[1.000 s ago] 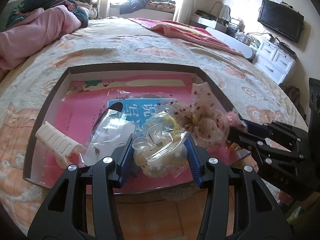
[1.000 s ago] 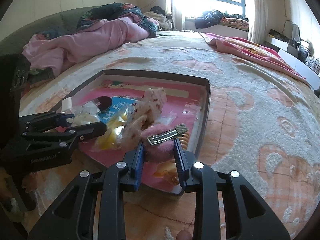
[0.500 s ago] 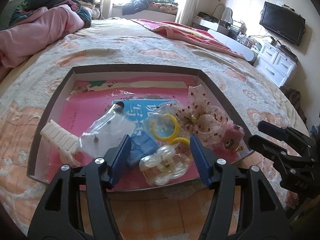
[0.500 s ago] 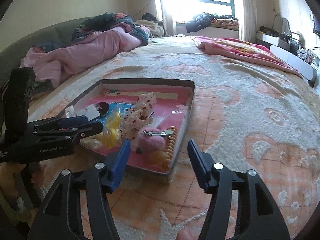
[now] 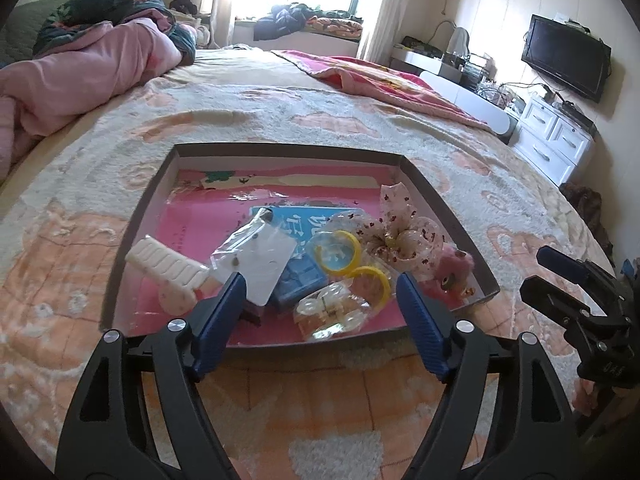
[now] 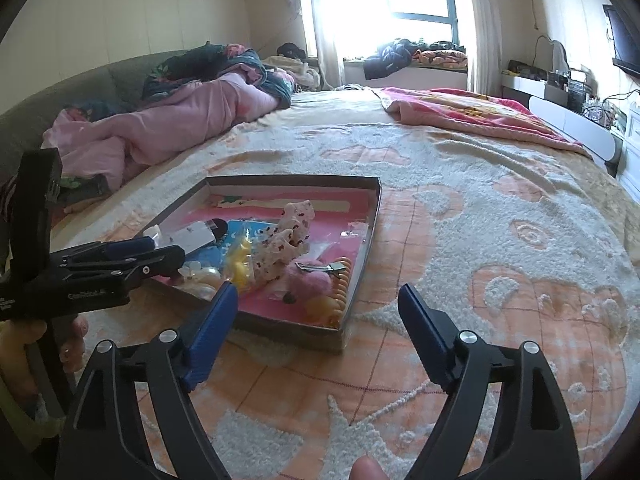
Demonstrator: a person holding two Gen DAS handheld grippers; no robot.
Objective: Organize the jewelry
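Note:
A shallow tray (image 5: 280, 148) with a pink lining lies on the bed. In it are a white comb (image 5: 166, 266), a clear bag with a card (image 5: 256, 258), a blue box (image 5: 300, 280), a bag of yellow rings (image 5: 338, 252), a clear bag of pearl pieces (image 5: 330, 312), a floral bow (image 5: 400, 232) and a pink fluffy clip (image 5: 452, 266). My left gripper (image 5: 320, 280) hangs over the tray's near edge, jaws opening, gripping nothing. My right gripper (image 6: 316, 291) is just off the tray's (image 6: 368, 232) near corner, jaws opening and empty; the pink fluffy clip (image 6: 316, 280) lies beyond it.
The bed's fluffy peach-and-cream blanket (image 6: 500, 240) spreads to the right of the tray. A pink quilt (image 5: 80, 68) is heaped at the far left, a pink blanket (image 5: 380, 80) at the far right. White drawers (image 5: 556, 140) and a TV (image 5: 566, 62) line the right wall.
Both grippers opened and drew back from the tray. The left let go of the bag of pearl pieces, the right of the pink fluffy clip; both now lie in the tray.

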